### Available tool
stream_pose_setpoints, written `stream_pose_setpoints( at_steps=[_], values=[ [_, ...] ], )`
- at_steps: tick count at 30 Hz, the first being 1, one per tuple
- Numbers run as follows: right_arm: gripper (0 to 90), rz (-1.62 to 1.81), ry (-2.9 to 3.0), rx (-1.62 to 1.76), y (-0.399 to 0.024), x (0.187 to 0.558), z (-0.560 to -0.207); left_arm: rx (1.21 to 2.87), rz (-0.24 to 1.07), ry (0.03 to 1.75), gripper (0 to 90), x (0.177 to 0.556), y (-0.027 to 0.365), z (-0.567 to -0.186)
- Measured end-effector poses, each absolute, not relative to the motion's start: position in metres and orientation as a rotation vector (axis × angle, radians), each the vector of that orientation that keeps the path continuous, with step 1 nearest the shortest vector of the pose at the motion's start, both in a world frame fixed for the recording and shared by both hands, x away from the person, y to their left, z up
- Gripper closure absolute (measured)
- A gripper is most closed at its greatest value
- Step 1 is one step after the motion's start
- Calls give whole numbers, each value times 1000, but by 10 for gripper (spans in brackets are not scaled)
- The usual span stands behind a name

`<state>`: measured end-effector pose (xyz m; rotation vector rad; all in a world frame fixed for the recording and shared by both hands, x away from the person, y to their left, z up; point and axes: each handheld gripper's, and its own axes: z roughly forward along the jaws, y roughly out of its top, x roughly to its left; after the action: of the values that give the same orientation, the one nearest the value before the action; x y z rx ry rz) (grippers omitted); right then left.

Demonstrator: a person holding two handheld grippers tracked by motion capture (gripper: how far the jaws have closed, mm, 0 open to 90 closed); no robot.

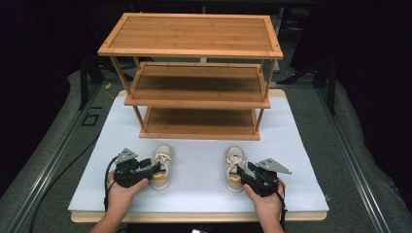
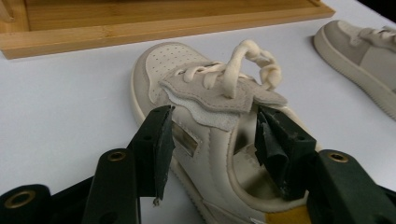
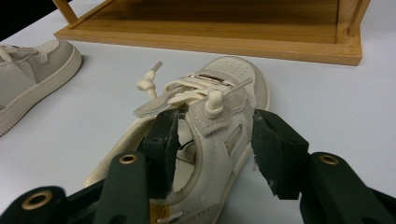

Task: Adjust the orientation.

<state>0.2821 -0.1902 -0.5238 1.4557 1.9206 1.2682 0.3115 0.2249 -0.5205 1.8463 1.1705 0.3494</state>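
High view: three-tier bamboo shoe rack (image 1: pixel 194 73) stands at upper centre on a white table mat (image 1: pixel 204 184); all three shelves bare. Two small beige sneakers sit on the mat below the rack, toes toward it, well apart from each other. Left sneaker (image 1: pixel 162 166) lower left of centre, right sneaker (image 1: pixel 235 168) lower right of centre. The left gripper (image 1: pixel 154 170) comes in from the lower left, held in a hand (image 1: pixel 121 191); the right gripper (image 1: pixel 239 174) from the lower right, held in the other hand (image 1: pixel 265 199). Each gripper meets the heel end of its own shoe (grey three-cornered plates visible on top of both).

Left gripper view gives the detail the high view lacks: the left gripper (image 2: pixel 212 149) straddles one side wall of the left sneaker (image 2: pixel 205 107), one jaw outside the shoe at frame left, the other inside the shoe's opening at frame right. Jaws are spread wide; a gap shows at the inside pad, so released, not clenched. Thick knotted lace stands up over the tongue. Yellow patch at the heel, bottom right. The right sneaker (image 2: pixel 359 51) lies at the upper right edge; the rack's bottom shelf (image 2: pixel 154 23) runs across the top.

Right gripper view: the right gripper (image 3: pixel 212 149) likewise straddles a side wall of the right sneaker (image 3: pixel 219 102), left-hand jaw inside the opening, right-hand jaw outside, clear of the leather. Spread, not gripping. The left sneaker (image 3: pixel 32 74) sits at upper left.
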Motion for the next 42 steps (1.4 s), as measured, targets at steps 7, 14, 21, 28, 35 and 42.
stream_pose_setpoints(
  at_steps=[7,14,21,28,35,42],
  values=[
    [559,1228,1946,1440,-186,287,-527,1848,390,1168,525,315,223,-524],
    [566,1210,1966,1442,-186,292,-526,1837,391,1186,552,316,222,-524],
    [585,1210,1973,1468,-188,293,-524,1847,352,1196,567,320,220,-522],
    [623,1224,1978,1505,-188,293,-520,1858,310,1175,581,323,209,-519],
    [638,1197,1998,1504,-172,292,-517,1867,285,1154,584,323,190,-518],
    [649,1199,1994,1517,-151,296,-516,1869,279,1133,589,325,167,-518]
  ],
)
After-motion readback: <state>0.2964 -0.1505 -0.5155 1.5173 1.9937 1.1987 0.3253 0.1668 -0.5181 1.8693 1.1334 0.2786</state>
